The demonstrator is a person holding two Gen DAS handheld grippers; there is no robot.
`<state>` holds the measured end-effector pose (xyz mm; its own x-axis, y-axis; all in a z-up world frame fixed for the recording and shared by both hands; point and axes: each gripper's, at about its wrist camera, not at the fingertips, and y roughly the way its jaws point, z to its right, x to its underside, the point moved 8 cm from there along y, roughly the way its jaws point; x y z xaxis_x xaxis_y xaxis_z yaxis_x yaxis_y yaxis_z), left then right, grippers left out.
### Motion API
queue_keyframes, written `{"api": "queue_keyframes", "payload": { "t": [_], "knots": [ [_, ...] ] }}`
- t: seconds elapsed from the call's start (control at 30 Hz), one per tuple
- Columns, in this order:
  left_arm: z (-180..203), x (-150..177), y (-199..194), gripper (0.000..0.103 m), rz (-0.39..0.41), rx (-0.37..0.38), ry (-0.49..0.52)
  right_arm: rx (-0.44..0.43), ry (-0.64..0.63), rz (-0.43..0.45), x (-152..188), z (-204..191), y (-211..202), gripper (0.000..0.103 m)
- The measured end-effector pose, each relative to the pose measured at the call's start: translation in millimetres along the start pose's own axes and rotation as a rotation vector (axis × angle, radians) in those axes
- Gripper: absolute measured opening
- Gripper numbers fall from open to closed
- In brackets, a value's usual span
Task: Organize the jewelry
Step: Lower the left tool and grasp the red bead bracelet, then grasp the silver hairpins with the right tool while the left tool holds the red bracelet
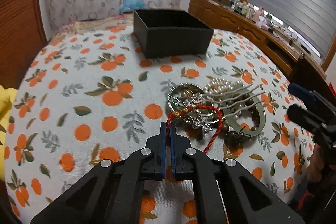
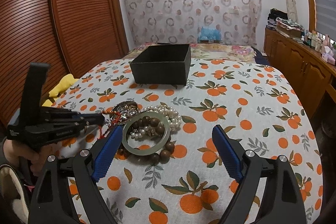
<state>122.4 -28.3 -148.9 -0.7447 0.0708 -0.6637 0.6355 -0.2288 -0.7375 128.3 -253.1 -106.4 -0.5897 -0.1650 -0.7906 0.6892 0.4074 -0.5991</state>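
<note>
My left gripper [image 1: 168,129] has its fingers pressed together on the red braided cord [image 1: 210,117], pinching it close to where it leaves the pile. I take it there because that end lies at the near edge of the heap, free of the heavier pieces, so it looks the easiest strand to draw out first. The rest of the cord loops back over the silver ornament [image 1: 184,106] and trails down toward me, so I judge it may drag its neighbours if I lift quickly.

My right gripper [image 2: 168,148] has its fingers spread wide with nothing between them. It hangs low just in front of the pile, its left finger [image 2: 108,150] right beside the pale green jade bangle [image 2: 147,133], placed, I think, to steady the pile or take the next piece.

The jewelry sits in one tangled heap on the orange-printed bedspread [image 1: 84,98], near me. The bangle lies flat, with dark wooden beads [image 2: 151,121] running through and under it. A cream pearl strand [image 2: 170,114] is bunched at the far side, and a silver hair comb [image 1: 233,98] rests across the top with its teeth splayed.

The black open box [image 1: 174,39] stands well apart, farther up the bed, likely the place for all of it.
</note>
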Motion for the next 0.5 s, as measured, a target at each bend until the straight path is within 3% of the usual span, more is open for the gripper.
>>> {"api": "queue_keyframes", "payload": {
  "t": [0.23, 0.5],
  "knots": [
    [-14.5, -9.6, -40.0, 0.002, 0.119, -0.050, -0.023, -0.041, -0.021, -0.035, -1.6, -9.2, 11.2, 0.081],
    [-21.1, -8.0, -54.8, 0.002, 0.158, -0.067, -0.026, -0.116, -0.046, -0.081, -12.8, -28.1, 38.7, 0.069]
  ]
}}
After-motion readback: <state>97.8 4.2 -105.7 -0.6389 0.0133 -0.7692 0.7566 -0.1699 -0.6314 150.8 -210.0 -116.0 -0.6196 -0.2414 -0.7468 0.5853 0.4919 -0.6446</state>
